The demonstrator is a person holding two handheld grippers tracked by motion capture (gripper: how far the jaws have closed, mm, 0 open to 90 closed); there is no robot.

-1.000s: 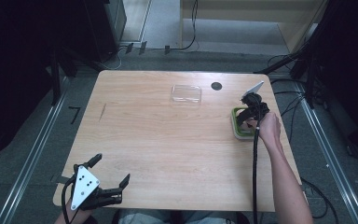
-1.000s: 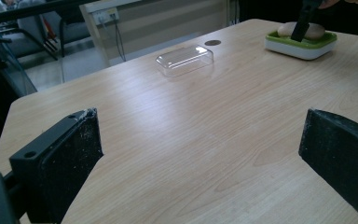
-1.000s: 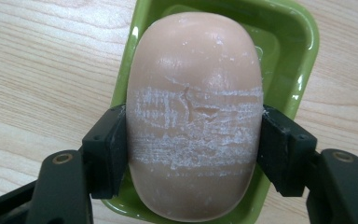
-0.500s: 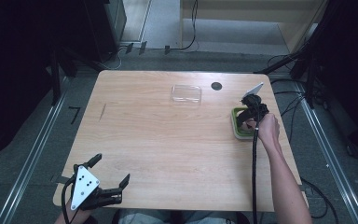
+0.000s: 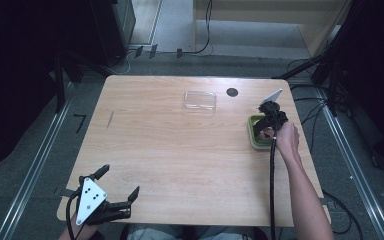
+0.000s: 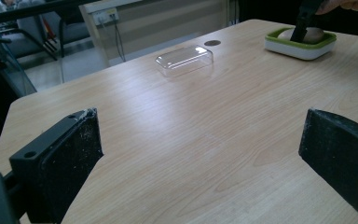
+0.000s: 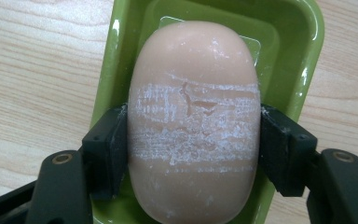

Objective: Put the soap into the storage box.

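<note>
- The right hand-held gripper [image 7: 193, 140] is clamped across the middle of a pale peach oval bar of soap [image 7: 193, 121]; its black jaws press both long sides, right over a band of white scuffed marks.
- The soap lies in a shallow green plastic soap dish with a white base [image 5: 253, 134], which sits near the right edge of the light wooden table [image 5: 180, 150]. From the high view the gripper comes down on it almost from straight above.
- The left hand-held gripper [image 5: 112, 197] rests at the near left corner of the table, jaws spread wide and empty, well apart from everything else.
- A clear rectangular plastic lid [image 5: 200, 101] lies alone toward the far side, next to a small dark round spot [image 5: 232, 92] on the tabletop.
- The step in hand looks like lifting the soap out of the dish. To do it well:
  - keep the squeeze steady, since soap is slick and may squirt out;
  - lift straight up so the bar clears the rim without dragging the light dish along;
  - keep the jaws level, as the grip sits slightly nearer the bar's close end.
</note>
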